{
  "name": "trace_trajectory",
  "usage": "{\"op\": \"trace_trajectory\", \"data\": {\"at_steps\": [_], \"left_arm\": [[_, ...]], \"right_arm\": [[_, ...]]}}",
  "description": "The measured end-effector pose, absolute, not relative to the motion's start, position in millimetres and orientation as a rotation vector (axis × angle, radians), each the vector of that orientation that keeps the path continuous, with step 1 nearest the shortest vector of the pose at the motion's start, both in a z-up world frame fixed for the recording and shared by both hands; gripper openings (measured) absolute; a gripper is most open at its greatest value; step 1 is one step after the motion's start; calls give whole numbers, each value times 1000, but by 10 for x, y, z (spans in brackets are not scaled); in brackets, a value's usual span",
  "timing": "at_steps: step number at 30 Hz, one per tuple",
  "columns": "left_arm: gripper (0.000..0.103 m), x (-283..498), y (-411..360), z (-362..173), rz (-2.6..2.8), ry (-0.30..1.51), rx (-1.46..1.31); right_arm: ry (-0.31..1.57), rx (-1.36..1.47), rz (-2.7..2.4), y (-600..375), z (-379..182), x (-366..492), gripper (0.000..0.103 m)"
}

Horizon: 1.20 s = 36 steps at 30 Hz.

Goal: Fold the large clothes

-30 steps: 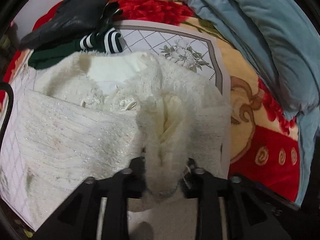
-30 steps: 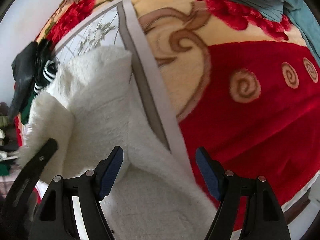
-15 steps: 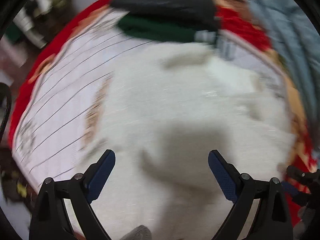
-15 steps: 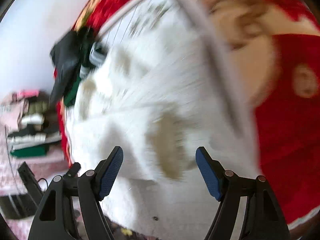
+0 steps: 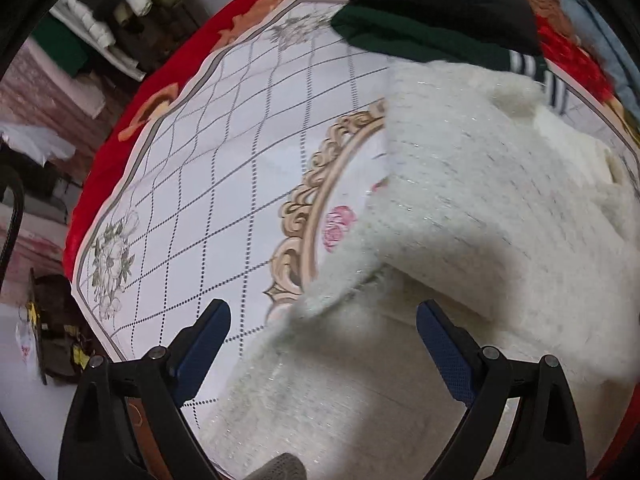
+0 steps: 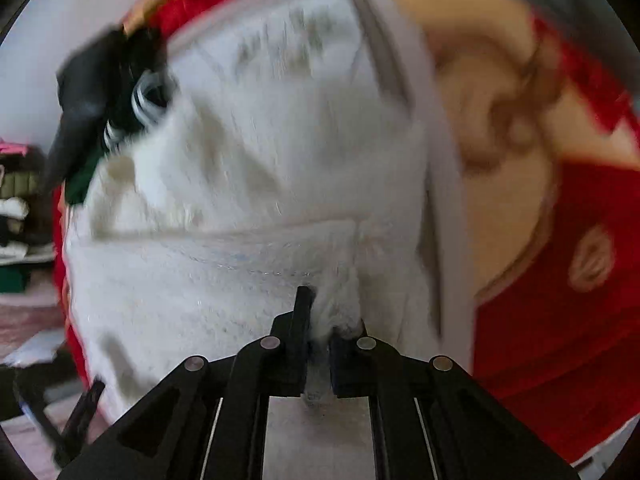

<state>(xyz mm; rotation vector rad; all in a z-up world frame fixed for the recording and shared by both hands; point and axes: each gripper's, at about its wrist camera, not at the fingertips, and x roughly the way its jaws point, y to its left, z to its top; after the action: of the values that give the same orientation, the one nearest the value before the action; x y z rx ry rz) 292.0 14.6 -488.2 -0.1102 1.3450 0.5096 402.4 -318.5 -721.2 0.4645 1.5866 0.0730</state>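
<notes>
Right tool (image 6: 320,334) clamped on white sweater (image 6: 248,208), left tool (image 5: 322,334) agape.

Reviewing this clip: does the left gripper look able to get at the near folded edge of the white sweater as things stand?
Probably yes. The left gripper is open, and the white sweater's folded edge lies between its fingers with nothing over it. The right gripper is shut on another part of the sweater.
</notes>
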Motion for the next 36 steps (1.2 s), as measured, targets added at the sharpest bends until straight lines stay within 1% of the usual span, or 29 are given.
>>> {"op": "trace_trajectory", "data": {"at_steps": [1,2,3,4,5,7,9,11,14,16,17,18,20,21,22,23,26,27,29,30,32,36], "left_arm": [[95,2905,217,-4921,519,1354,-104],[95,2902,257,-4974,514,1368,-89],[95,2893,290,-5059,511,1388,-58],[95,2881,310,-5145,509,1401,-25],[95,2875,305,-5224,499,1410,1],[95,2902,253,-5436,489,1444,88],[95,2963,210,-5569,498,1441,152],[95,3064,206,-5683,531,1444,198],[99,3218,294,-5788,586,1445,179],[103,3294,366,-5790,612,1425,161],[103,3323,392,-5781,619,1415,163],[103,3352,423,-5779,625,1407,165],[103,3406,490,-5779,633,1405,147],[103,3423,528,-5782,631,1405,138],[103,3432,567,-5784,627,1406,123],[103,3435,589,-5785,622,1407,109],[103,3437,613,-5782,590,1402,69],[103,3440,604,-5777,586,1401,67],[103,3454,581,-5777,587,1400,83],[103,3455,583,-5776,589,1397,77],[103,3441,623,-5776,592,1391,49],[103,3404,746,-5747,614,1368,38]], "right_arm": [[1602,484,102,-3193,-7197,3987,16],[1587,464,119,-3203,-7103,3928,34],[1562,438,116,-3222,-7015,3877,57],[1526,406,86,-3282,-6879,3764,66],[1510,394,58,-3342,-6806,3675,72],[1519,381,-22,-3502,-6736,3542,72],[1583,371,-94,-3635,-6790,3349,72],[1632,332,-127,-3665,-6926,3210,72],[1662,185,-92,-3490,-7183,3189,71],[1636,97,-60,-3347,-7310,3243,55],[1620,47,-45,-3242,-7367,3298,37],[1613,20,-20,-3155,-7391,3342,22],[1568,0,19,-2987,-7329,3436,11],[1540,38,19,-2995,-7269,3456,9],[1510,147,-8,-3115,-7206,3465,8],[1487,336,-85,-3401,-7189,3436,8],[1477,736,-296,-4073,-7443,3178,9],[1502,786,-310,-4125,-7538,3127,9],[1517,753,-294,-4114,-7547,3113,10],[1527,672,-264,-4037,-7490,3152,13],[1537,607,-205,-3941,-7429,3174,13],[1547,597,-101,-3755,-7372,3215,13]]}}
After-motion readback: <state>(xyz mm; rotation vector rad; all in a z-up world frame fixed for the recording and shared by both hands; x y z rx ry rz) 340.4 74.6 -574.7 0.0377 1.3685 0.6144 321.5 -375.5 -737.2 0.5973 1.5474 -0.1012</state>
